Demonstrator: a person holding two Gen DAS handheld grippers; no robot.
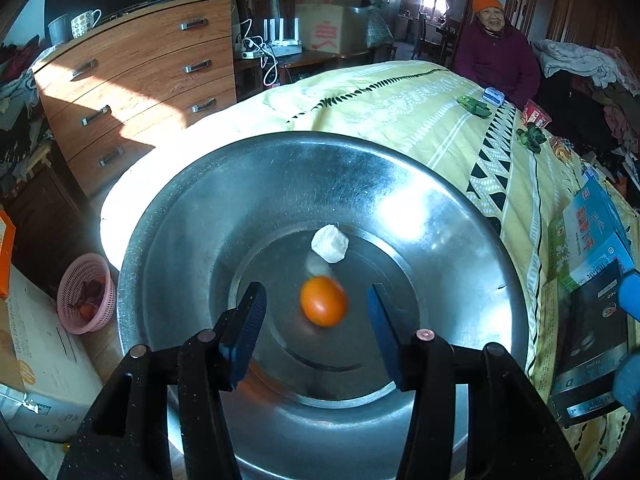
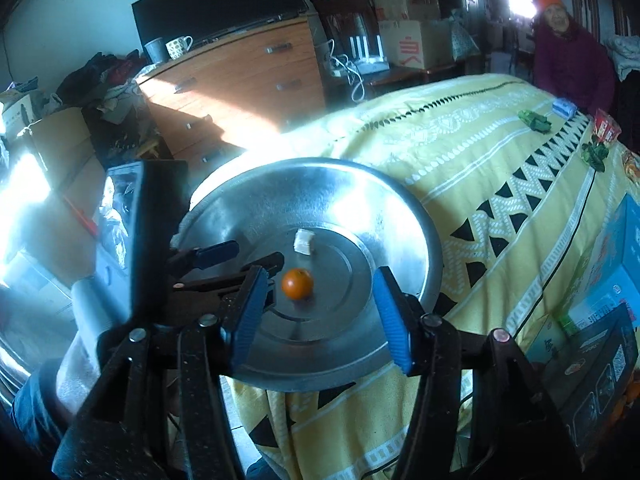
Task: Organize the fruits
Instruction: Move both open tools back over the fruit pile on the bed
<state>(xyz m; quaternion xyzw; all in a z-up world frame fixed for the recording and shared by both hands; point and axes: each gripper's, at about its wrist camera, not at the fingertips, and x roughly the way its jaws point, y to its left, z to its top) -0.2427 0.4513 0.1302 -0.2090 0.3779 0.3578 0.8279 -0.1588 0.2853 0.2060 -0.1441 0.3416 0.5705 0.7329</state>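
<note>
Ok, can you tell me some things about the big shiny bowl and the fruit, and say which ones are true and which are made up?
1. An orange fruit lies inside the metal basin. True.
2. The left hand-held gripper is squeezing the orange fruit. False: its jaws stand open on either side, not touching it.
3. A pale white chunk sits in the basin beyond the fruit. True.
4. The basin is full of water. False: it looks dry, holding only those two items.
5. The basin rests on a yellow patterned cloth. True.
6. The right hand-held gripper holds the white chunk. False: it is open and empty.
</note>
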